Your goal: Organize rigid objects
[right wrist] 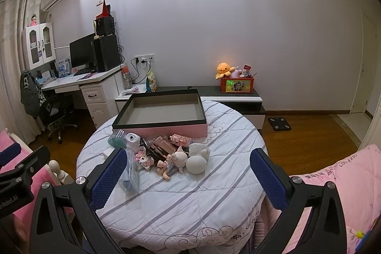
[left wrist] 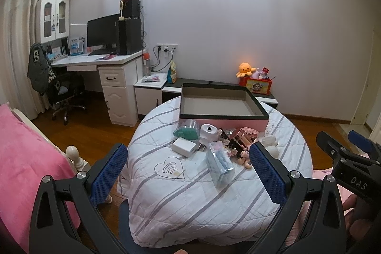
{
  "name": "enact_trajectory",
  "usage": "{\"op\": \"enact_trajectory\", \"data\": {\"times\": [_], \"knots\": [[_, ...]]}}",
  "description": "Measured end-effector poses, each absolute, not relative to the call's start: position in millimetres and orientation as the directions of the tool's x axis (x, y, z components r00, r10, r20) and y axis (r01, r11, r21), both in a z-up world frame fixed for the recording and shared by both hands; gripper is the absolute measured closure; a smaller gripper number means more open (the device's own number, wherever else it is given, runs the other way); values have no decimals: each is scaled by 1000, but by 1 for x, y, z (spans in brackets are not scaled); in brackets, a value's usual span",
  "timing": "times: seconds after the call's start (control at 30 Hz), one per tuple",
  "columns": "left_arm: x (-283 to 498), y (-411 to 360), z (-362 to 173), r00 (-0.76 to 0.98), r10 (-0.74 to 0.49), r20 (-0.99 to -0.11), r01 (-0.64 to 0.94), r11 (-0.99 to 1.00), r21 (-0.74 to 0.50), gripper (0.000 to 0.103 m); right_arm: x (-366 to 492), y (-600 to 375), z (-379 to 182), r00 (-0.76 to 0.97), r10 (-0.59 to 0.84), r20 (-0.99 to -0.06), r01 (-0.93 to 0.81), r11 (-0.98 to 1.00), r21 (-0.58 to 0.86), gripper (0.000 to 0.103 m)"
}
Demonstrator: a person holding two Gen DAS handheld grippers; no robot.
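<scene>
Both grippers are hanging over the near edge of the round table, the left gripper and the right gripper each spread wide with nothing between the fingers. The clutter is sitting in a heap mid-table, just in front of the empty pink box: a white charger, a clear case lying nearest, a white egg and a small figurine. Nothing looks packed yet. I'd judge it wisest to start with an outlying piece such as the clear case, closing across its narrow sides, lifting straight up so the heap isn't dragged, then carrying it over the box rim.
</scene>
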State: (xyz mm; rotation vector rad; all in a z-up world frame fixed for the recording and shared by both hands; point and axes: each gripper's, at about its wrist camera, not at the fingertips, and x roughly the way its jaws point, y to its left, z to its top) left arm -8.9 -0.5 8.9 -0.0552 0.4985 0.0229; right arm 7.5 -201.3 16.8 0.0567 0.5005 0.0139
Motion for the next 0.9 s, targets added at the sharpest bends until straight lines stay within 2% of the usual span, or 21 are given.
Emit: {"op": "enact_trajectory", "data": {"times": [0.67, 0.9], "knots": [[-7, -4, 6, 881, 4, -474, -30, 998, -48, 0, 10, -206, 16, 877, 35, -479, -2, 998, 69, 0], [4, -6, -8, 864, -3, -504, -27, 998, -52, 0, 20, -213, 2, 865, 37, -500, 4, 997, 80, 0]]}}
